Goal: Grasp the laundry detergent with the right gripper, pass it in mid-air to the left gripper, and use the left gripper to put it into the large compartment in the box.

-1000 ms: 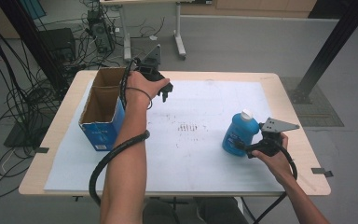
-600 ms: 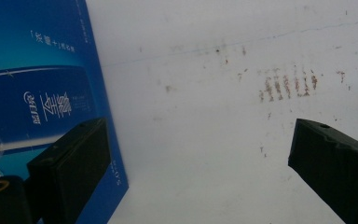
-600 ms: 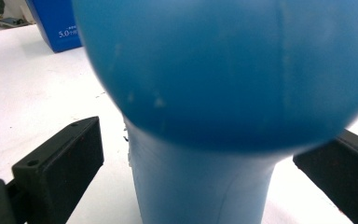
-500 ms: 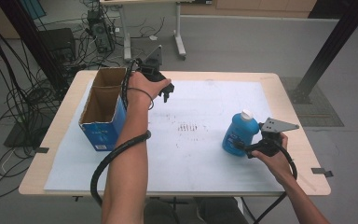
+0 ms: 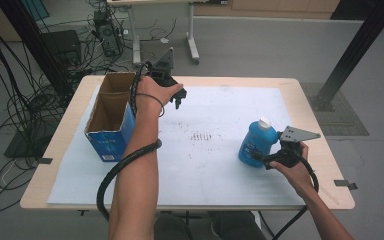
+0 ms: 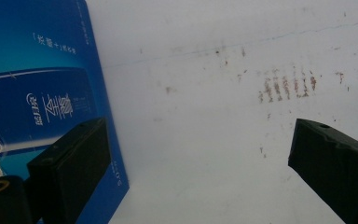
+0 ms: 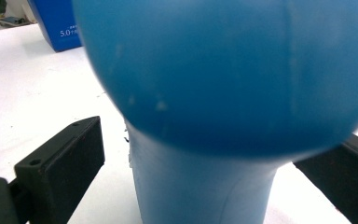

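Observation:
A blue plastic bottle (image 5: 256,143) with a white cap stands upright on the white paper (image 5: 220,105) at the right. My right gripper (image 5: 259,157) is low at its near right side and open; in the right gripper view the bottle (image 7: 223,70) sits between the spread jaws of the right gripper (image 7: 205,158), with a gap at the left jaw. A blue cardboard box (image 5: 111,145) with its top open stands at the left. My left gripper (image 5: 176,98) hovers just right of the box's far end, open and holding nothing (image 6: 198,135), with the box wall (image 6: 42,84) beside its left jaw.
The paper covers most of the wooden table (image 5: 295,100) and has a patch of small brown marks (image 5: 203,136) at its middle. A black cable (image 5: 115,172) hangs along the left forearm. The blue box (image 7: 58,23) also appears far off in the right gripper view.

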Demonstrator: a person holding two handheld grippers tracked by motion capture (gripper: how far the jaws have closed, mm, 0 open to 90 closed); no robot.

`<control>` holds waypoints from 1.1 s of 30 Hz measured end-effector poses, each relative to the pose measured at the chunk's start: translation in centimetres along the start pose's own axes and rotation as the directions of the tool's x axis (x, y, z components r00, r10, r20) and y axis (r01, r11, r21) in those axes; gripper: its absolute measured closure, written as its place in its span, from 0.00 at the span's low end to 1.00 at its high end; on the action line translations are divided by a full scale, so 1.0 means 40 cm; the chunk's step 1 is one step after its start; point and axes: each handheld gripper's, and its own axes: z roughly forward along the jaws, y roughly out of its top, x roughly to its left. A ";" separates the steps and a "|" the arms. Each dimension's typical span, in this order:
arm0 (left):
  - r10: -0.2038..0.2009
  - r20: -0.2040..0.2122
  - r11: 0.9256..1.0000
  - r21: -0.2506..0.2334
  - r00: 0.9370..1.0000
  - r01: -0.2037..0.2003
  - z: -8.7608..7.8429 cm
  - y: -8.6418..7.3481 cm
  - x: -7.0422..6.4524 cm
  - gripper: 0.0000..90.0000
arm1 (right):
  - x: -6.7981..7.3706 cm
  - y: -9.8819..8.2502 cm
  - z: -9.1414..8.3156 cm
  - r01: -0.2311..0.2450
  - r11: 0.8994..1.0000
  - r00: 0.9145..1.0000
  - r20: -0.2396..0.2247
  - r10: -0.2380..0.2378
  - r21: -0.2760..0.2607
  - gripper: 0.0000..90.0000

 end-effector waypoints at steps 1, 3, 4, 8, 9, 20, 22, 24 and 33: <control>0.000 0.000 1.000 0.000 1.000 0.000 0.000 0.000 0.000 0.07 | 0.000 0.000 0.000 0.000 1.000 1.000 0.000 0.000 0.000 0.03; 0.002 -0.001 1.000 0.002 1.000 -0.002 -0.001 0.001 0.000 0.07 | 0.000 0.000 0.000 0.001 1.000 1.000 0.000 -0.001 0.000 0.03; 0.003 0.000 1.000 0.001 1.000 -0.003 -0.003 0.001 0.000 0.07 | 0.000 0.000 0.000 0.002 1.000 1.000 0.001 -0.002 0.001 0.03; -0.001 -0.001 1.000 -0.002 1.000 0.001 -0.003 0.000 -0.001 0.07 | 0.000 0.001 0.001 0.003 1.000 1.000 0.001 -0.003 0.000 0.03; -0.001 -0.001 1.000 -0.002 1.000 0.001 -0.003 0.000 -0.001 0.07 | 0.000 0.001 0.001 0.003 1.000 1.000 0.001 -0.003 0.000 0.03; 0.002 -0.001 1.000 0.000 1.000 -0.002 -0.002 0.000 -0.003 0.07 | -0.001 -0.001 -0.003 0.003 1.000 1.000 0.000 -0.003 0.000 0.03; 0.003 -0.002 1.000 0.000 1.000 -0.003 -0.004 0.001 -0.004 0.07 | 0.000 -0.001 -0.002 0.003 1.000 1.000 -0.001 -0.003 0.000 0.03; 0.004 0.000 1.000 -0.002 1.000 -0.004 -0.005 0.001 -0.004 0.07 | 0.000 -0.001 -0.002 0.004 1.000 1.000 -0.001 -0.004 0.000 0.03; 0.001 0.000 1.000 0.000 1.000 -0.001 -0.002 0.000 -0.002 0.07 | 0.000 -0.002 -0.001 0.006 1.000 1.000 -0.003 -0.006 0.000 0.04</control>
